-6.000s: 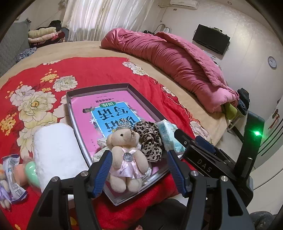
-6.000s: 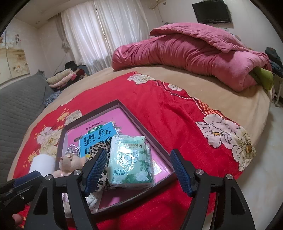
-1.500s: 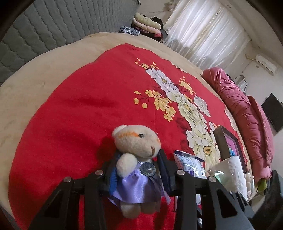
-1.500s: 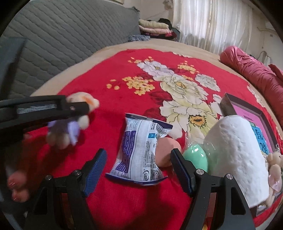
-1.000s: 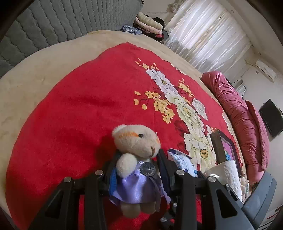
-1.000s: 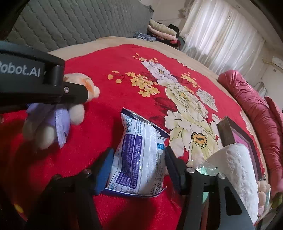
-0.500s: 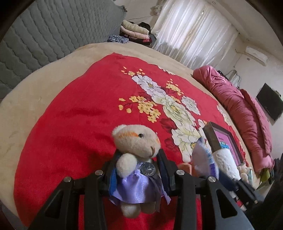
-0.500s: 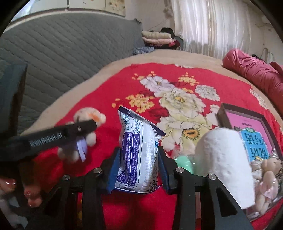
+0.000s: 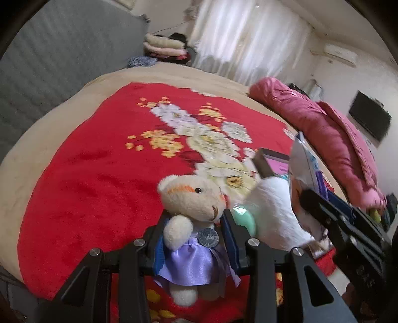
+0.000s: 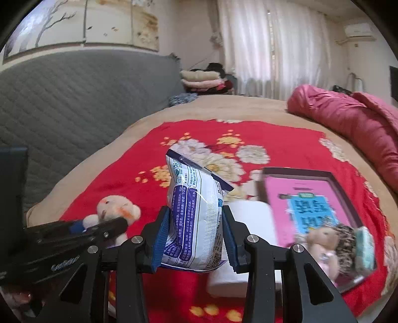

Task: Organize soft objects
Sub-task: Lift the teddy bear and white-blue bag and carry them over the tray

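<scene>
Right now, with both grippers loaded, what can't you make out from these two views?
- Left wrist view: the purple-dress bear's sides, covered by the left gripper's fingers.
- Left wrist view: the tray interior, hidden behind the white roll and the right gripper's frame.
- Right wrist view: the print on the wipes packet, too small to read.
- Right wrist view: the small items at the tray's near end, motion-blurred.
- Right wrist view: the roll's near end, behind the right gripper.

White curtains (image 10: 271,47) are glowing with daylight at twelve o'clock. A grey quilted headboard (image 10: 74,99) is filling the nine o'clock side, a painted panel (image 10: 82,22) is hanging above it, and an air conditioner (image 10: 358,31) is sitting at two o'clock.
</scene>
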Motion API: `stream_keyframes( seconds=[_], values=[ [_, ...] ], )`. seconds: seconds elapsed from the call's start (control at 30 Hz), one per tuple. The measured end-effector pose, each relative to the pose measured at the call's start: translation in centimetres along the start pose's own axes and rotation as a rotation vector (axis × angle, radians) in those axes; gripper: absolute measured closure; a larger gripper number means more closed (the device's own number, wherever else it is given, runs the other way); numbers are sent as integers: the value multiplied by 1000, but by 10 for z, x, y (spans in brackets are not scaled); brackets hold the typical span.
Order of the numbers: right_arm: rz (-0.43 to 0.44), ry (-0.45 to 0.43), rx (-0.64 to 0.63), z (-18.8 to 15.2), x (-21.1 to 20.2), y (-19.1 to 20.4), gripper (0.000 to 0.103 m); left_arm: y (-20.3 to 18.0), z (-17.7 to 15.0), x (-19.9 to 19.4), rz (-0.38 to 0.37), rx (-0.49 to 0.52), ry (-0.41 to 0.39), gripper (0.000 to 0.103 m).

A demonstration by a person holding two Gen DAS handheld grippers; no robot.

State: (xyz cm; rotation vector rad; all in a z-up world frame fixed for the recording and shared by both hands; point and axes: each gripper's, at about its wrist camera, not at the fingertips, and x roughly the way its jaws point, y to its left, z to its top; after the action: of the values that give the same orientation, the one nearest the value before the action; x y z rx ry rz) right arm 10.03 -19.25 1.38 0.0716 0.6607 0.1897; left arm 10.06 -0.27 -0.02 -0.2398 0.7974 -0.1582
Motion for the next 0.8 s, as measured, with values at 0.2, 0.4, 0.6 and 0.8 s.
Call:
stream_keyframes(
  seconds=[0.2,0.4,0.6,0.8],
  values=[
    [-48,-38,49,-2,-28,-33,61,-41,-12,-8,-16,80,15,63],
    [-88,-50,115,-7,-42,-66,61,-65,-21,-15,-19,124,23,63],
    [-120,-65,174,-11,-50,-93,62,-85,-23,-20,-21,158,23,63],
    [-149,-83,223,-17,-60,-116,61,-104,-18,-17,-30,178,24,63]
  ],
)
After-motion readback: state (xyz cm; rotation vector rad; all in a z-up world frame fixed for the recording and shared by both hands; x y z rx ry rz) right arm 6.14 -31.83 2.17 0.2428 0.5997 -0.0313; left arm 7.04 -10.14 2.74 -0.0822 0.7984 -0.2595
